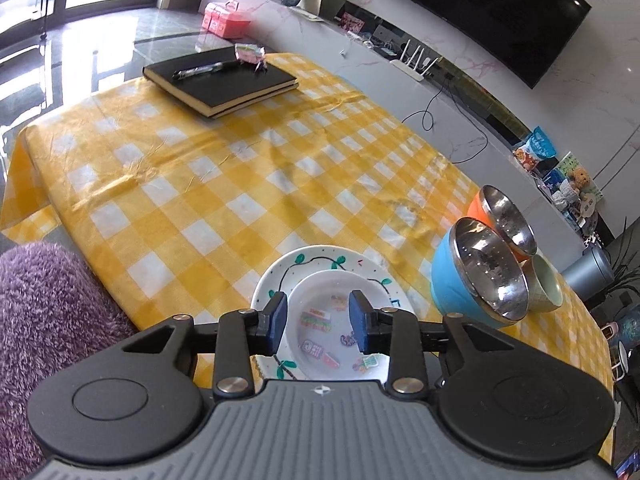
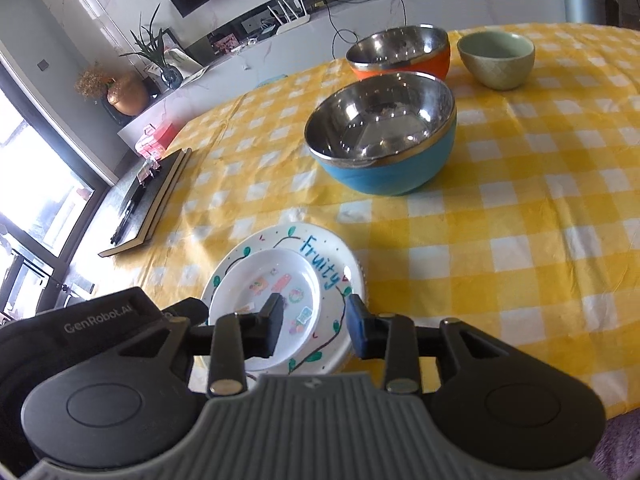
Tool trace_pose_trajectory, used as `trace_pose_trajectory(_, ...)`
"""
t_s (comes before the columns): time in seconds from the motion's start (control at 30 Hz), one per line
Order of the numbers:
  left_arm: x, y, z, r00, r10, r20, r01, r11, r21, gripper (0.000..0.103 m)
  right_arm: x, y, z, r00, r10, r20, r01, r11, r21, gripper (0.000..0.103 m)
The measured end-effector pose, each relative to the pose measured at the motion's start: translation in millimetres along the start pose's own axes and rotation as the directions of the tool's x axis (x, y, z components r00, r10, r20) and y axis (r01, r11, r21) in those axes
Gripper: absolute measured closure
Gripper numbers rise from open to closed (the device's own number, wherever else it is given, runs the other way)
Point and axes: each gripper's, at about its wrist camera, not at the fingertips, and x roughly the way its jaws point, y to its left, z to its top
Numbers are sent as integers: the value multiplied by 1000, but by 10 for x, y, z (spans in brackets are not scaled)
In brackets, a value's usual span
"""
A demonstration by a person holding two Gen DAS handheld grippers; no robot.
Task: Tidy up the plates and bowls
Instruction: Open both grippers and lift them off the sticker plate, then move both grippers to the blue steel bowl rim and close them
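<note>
Under both part-open tongs, left gripper [image 1: 318, 322] and right gripper [image 2: 314, 326], lay the small white sticker-printed plate [image 1: 340, 336] stacked on the larger vine-painted "Fruity" plate [image 2: 320, 248], gripped by neither. Counted two plates and three bowls: blue-sided steel bowl [image 2: 384, 136], orange-sided steel bowl [image 2: 400, 50], pale green ceramic bowl [image 2: 496, 58]. Beyond, on the yellow checked tablecloth [image 1: 200, 184], sat a black notebook [image 1: 220, 76] with pen [image 1: 204, 69], well apart.

Checked-cloth table [image 1: 240, 168], notebook [image 1: 224, 80], plate [image 2: 340, 264], perhaps three bowls [image 2: 384, 132]

A broad stretch of checked tablecloth [image 1: 224, 184] is left bare between the stacked plates [image 1: 316, 272] at the near edge and the black notebook [image 1: 222, 80] at the far end. The right side is blocked by the blue bowl [image 2: 384, 140], the orange bowl [image 2: 400, 54] and the green bowl [image 2: 496, 60].
</note>
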Motion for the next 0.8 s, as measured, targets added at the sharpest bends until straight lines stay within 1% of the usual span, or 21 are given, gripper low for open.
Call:
trace_pose_trajectory(0.03, -18, -34, 6, 1000, -6, 14, 5, 1000, 22, 62, -38, -14, 8, 1000, -10, 19, 10, 1000, -11, 63)
trace_pose_trajectory(0.1, -55, -109, 13, 999, -15, 39, 12, 998, 69, 59, -115, -50, 22, 998, -29, 56, 31, 999, -28, 56)
trace_pose_trajectory(0.23, -107, -258, 29, 997, -38, 74, 26, 987, 158, 55, -225, -157, 71, 991, -75, 110, 79, 996, -30, 52)
trace_pose_trajectory(0.27, -112, -291, 37, 996, -46, 76, 32, 984, 177, 51, -246, -185, 82, 989, -84, 122, 88, 996, -25, 49)
trace_pose_trajectory(0.3, -114, -323, 42, 996, -52, 78, 36, 980, 195, 49, -269, -216, 93, 986, -97, 138, 101, 995, -20, 48)
trace_pose_trajectory(0.4, -100, -411, 69, 995, -56, 78, 36, 969, 246, 46, -313, -298, 125, 975, -146, 166, 150, 988, -17, 48)
trace_pose_trajectory(0.5, -48, -475, 106, 996, -74, 56, 55, 956, 287, 38, -342, -387, 162, 965, -187, 183, 190, 982, 1, 46)
trace_pose_trajectory(0.53, -24, -505, 120, 996, -78, 47, 60, 951, 302, 33, -356, -415, 173, 959, -213, 189, 214, 977, 17, 42)
trace_pose_trajectory(0.57, -1, -529, 127, 996, -78, 40, 62, 946, 319, 30, -369, -434, 182, 949, -243, 201, 242, 970, 32, 25)
trace_pose_trajectory(0.6, 21, -556, 129, 997, -75, 36, 58, 940, 335, 29, -386, -451, 187, 939, -263, 222, 261, 965, 37, 19)
trace_pose_trajectory(0.7, 81, -644, 133, 997, -61, 36, 43, 924, 380, 27, -388, -481, 243, 929, -281, 241, 288, 958, 8, 20)
trace_pose_trajectory(0.8, 155, -716, 145, 997, -72, 24, 57, 917, 394, 27, -369, -525, 302, 925, -290, 247, 296, 955, 14, 20)
